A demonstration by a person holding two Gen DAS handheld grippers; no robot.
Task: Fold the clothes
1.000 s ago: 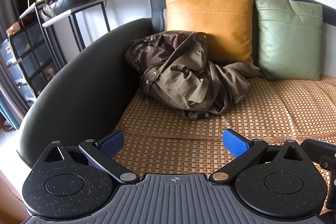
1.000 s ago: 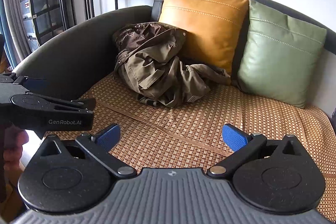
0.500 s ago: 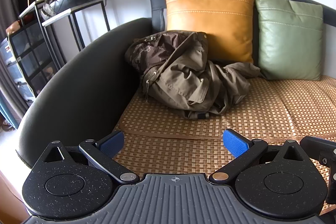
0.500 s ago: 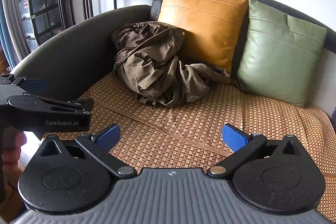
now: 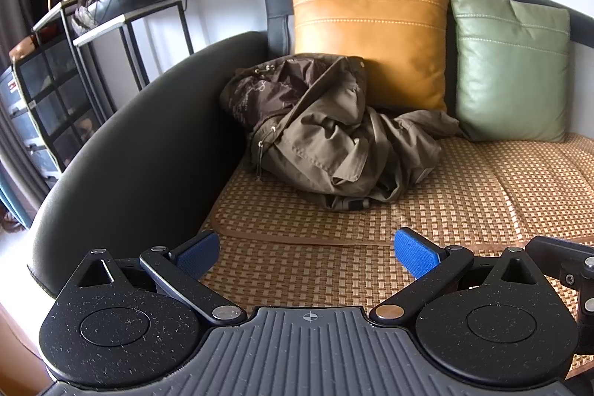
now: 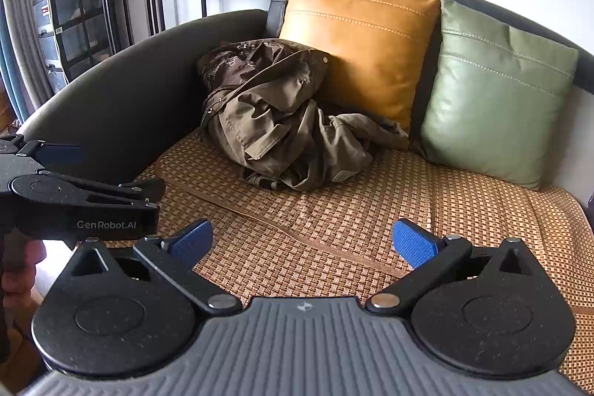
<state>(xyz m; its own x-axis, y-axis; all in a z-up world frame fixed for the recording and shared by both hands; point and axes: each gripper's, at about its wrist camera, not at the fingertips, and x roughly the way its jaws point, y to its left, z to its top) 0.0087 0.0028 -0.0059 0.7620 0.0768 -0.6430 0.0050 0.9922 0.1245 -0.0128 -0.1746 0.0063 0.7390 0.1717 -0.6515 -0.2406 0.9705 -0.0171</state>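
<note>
A crumpled olive-brown hooded jacket (image 5: 326, 136) is heaped at the sofa's back corner, leaned against the orange leather cushion (image 5: 371, 39), on the woven rattan seat mat (image 5: 464, 203). The left gripper (image 5: 308, 253) and right gripper (image 6: 302, 242) are held well short of it, blue pads spread apart, nothing gripped. The fabric is judged soft, floppy, moderately heavy; the collar or shoulder seams are suggested as holds. No clear long axis can be told; a sleeve trails toward the green cushion (image 5: 512, 65).

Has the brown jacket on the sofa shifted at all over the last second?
No. The jacket lies crumpled as before, against the orange cushion and the sofa's armrest in both views.
</note>
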